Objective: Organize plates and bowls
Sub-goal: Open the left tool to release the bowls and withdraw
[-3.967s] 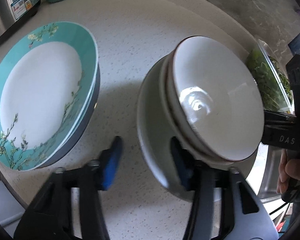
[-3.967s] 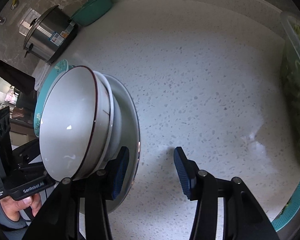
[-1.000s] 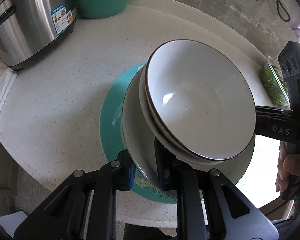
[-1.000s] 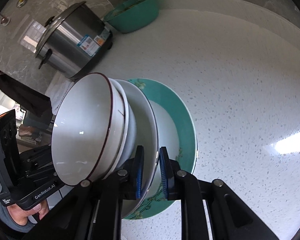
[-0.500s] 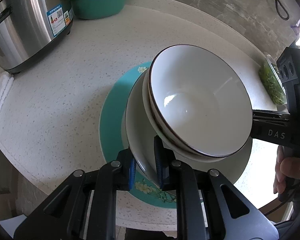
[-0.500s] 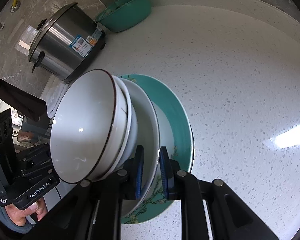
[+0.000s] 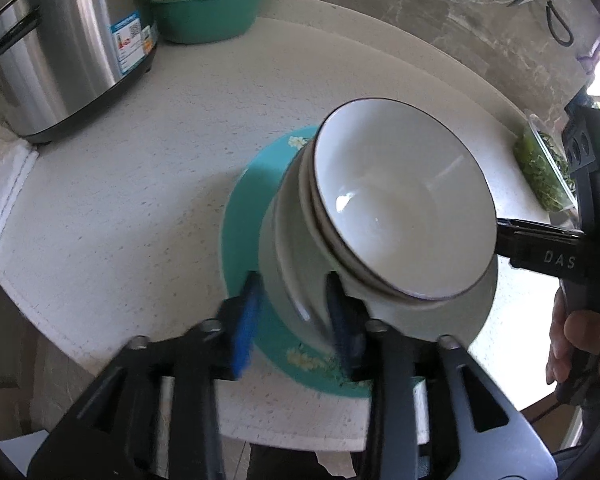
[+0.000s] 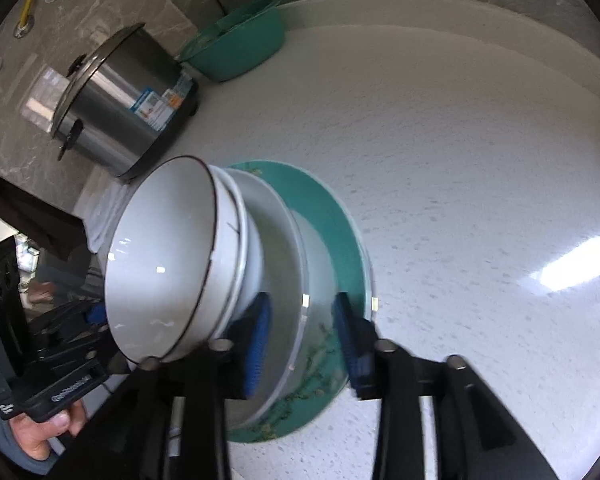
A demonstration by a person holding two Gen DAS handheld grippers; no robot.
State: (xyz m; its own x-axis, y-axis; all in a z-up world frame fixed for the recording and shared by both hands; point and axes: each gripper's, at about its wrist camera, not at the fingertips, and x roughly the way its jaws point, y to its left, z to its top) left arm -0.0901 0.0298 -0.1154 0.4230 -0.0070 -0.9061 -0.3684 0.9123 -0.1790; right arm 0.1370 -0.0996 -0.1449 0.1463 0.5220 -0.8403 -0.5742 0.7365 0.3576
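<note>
Left wrist view: left gripper (image 7: pixel 294 312) jaws opening, straddling white plate (image 7: pixel 296 264) rim, pads clear. Nested bowls (image 7: pixel 400 208) on white plate, atop teal plate (image 7: pixel 240 220).

Right wrist view: right gripper (image 8: pixel 302 340) likewise opening, released. Stack sits on teal plate; stacking looks done, withdrawal left.

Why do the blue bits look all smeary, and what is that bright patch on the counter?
Left wrist view: the left tongs are opening around the white plate, so their blue pads streak. Right wrist view: the right tongs blur likewise; the patch is glare on the shiny counter. The fisheye lens bends the counter's edges in both.
</note>
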